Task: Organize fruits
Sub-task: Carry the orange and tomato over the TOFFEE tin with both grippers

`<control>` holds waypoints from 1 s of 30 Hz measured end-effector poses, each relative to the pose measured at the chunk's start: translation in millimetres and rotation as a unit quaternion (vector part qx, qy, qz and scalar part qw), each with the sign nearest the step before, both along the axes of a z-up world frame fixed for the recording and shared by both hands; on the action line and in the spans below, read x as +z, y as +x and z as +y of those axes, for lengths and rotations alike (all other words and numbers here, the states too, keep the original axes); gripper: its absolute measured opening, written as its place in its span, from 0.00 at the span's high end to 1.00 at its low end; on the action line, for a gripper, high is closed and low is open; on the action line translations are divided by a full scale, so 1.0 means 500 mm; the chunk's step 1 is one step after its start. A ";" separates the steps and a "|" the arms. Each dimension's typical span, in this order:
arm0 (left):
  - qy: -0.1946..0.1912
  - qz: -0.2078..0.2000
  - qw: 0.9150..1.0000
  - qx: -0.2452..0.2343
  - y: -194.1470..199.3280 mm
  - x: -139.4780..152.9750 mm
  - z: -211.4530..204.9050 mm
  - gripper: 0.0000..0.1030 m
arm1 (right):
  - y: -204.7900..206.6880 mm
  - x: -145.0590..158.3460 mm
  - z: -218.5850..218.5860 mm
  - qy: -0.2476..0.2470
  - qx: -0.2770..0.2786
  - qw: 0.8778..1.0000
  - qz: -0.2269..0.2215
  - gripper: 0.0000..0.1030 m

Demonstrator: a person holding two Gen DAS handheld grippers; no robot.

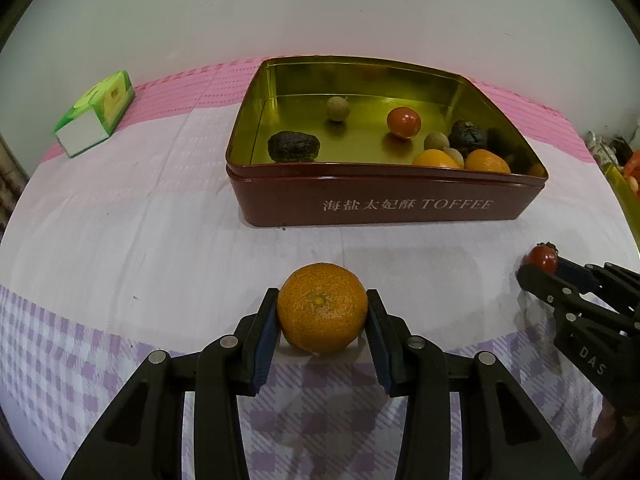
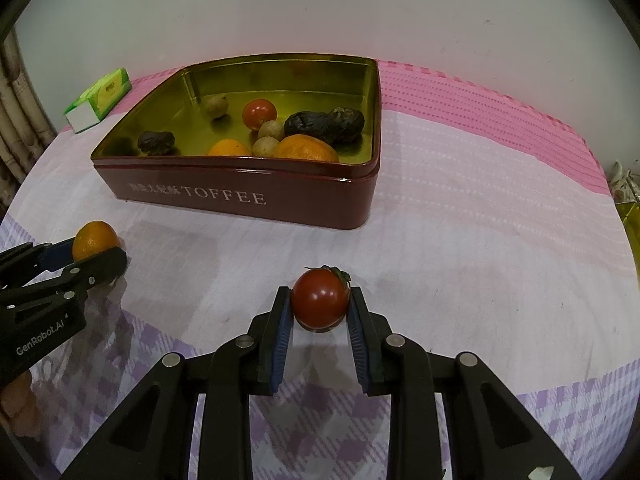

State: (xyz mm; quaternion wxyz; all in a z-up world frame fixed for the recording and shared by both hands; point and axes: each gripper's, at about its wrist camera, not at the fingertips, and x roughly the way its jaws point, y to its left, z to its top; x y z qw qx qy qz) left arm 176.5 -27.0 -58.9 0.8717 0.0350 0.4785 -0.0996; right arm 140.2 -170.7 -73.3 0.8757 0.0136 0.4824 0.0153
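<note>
- Near the front edge of the surface (image 1: 140, 208), the left tool (image 1: 322, 312) is gripping an orange mandarin (image 1: 322, 312), its blue pads pressing both sides of the fruit, which is sitting on the pale cloth.
- Off to the right, the right tool (image 2: 320, 300) is pinching a small red tomato (image 2: 319, 299) with a green stalk, its jaws drawn in as narrow as they go around it; the tomato is resting on the cloth too.
- Both tools are pointing steeply downward, well apart from each other.
- Behind them, an open maroon tin (image 1: 400, 208) marked TOFFEE is lying on the cloth, its gold inside showing.
- Inside the tin, two more mandarins (image 1: 486, 161), another tomato (image 1: 403, 121), three small tan round fruits (image 1: 337, 109) and dark wrinkled fruits (image 1: 293, 146) are lying loose, most crowding towards its right end.
- Far left at the back, a green tissue pack (image 1: 98, 112) is lying near the wall.
</note>
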 end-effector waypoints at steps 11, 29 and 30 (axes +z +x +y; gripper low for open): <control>-0.002 -0.009 1.000 -0.006 -0.014 0.023 -0.001 0.59 | -0.018 0.037 0.008 0.002 0.005 1.000 -0.005 0.75; -0.024 -0.047 0.999 0.000 0.005 0.102 0.020 0.59 | -0.002 0.116 -0.004 0.018 0.006 0.999 -0.041 0.75; -0.026 -0.049 0.998 0.002 0.011 0.108 0.023 0.59 | 0.002 0.120 -0.005 0.017 0.006 0.999 -0.043 0.75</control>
